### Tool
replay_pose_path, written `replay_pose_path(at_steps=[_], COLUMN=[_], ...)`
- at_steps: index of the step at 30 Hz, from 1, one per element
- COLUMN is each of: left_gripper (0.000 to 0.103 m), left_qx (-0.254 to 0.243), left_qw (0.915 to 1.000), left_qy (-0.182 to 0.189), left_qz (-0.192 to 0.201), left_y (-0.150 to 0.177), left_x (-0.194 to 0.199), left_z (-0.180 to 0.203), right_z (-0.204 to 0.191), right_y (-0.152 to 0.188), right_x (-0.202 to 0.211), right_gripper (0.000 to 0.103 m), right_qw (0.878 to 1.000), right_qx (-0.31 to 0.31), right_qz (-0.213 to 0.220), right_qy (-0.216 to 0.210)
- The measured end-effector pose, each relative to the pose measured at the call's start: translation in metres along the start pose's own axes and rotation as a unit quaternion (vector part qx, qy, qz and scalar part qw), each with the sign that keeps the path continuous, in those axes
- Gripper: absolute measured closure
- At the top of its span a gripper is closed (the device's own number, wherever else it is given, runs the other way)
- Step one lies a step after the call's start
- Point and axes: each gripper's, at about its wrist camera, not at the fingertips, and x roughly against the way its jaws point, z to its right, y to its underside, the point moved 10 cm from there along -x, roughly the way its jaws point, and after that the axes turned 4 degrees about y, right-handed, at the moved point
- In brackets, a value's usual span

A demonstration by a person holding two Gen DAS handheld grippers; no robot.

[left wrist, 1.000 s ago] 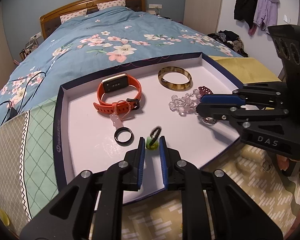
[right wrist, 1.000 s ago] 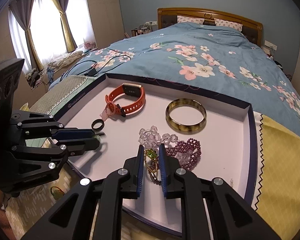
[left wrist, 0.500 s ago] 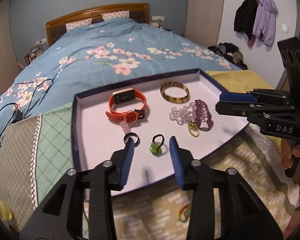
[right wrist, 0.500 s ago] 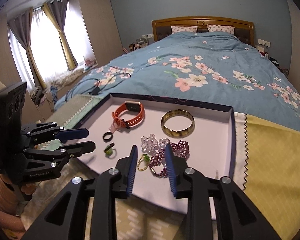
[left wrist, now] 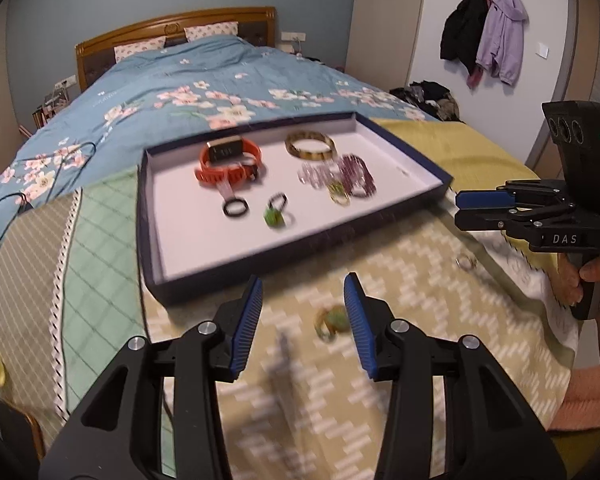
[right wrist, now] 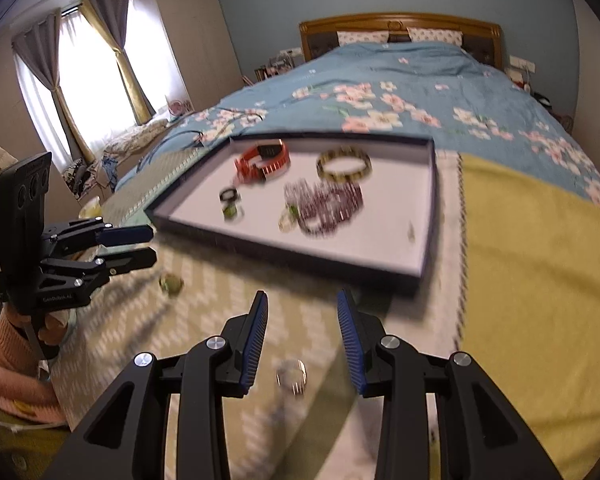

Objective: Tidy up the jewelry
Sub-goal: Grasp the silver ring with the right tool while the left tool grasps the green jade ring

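Jewelry lies blurred in the white-lined tray (left wrist: pixel 412 160), orange watch (left wrist: pixel 228 160) brightest; both tongs opening, empty.

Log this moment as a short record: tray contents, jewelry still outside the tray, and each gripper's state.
tray: shallow box, white inside, dark rim, lying on the bed
in tray: orange watch, amber bangle, purple bead bracelet, clear bead bracelet, black ring, green-stone ring, a small gold piece
outside tray: green ring and silver ring, both on the patterned cloth
left gripper: jaws opening, nothing gripped, above the green ring
right gripper: jaws opening, nothing gripped, above the silver ring
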Motion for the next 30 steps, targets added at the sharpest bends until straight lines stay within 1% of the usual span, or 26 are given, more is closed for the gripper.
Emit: replay_pose_path(at_steps=[2,7,15,19,27,30], left_gripper=[0.061,0.060,0.060,0.060,0.065,0.072], left_qx=[-0.001,-0.005,-0.009,0.000,0.008,0.000], left_qw=[1.0000,0.9998,0.9996,0.9993,0.9984,0.9983], left_qy=[0.002,0.002,-0.003,0.000,0.004,0.002], left_qz=[-0.005,-0.018,-0.028,-0.037,-0.056,-0.058], left_y=[0.006,0.018,0.021,0.022,0.021,0.020], left_x=[-0.002,-0.005,-0.008,-0.013,-0.027,-0.030], left_z=[0.002,0.010,0.014,0.014,0.014,0.017], right_z=[0.002,-0.001,-0.005,-0.006,-0.010,-0.009], right_y=[0.010,0.030,0.037,0.039,0.040,0.041], right_x=[0.001,0.001,0.003,0.003,0.000,0.000], right_gripper=[0.069,0.069,0.069,0.069,0.070,0.073], right_qw=[1.000,1.000,1.000,1.000,1.000,0.999], right_qx=[-0.007,-0.001,-0.005,-0.007,0.003,0.002], right_qz=[-0.008,-0.022,-0.023,-0.025,-0.030,-0.031], right_qy=[-0.001,0.008,0.001,0.000,0.004,0.008])
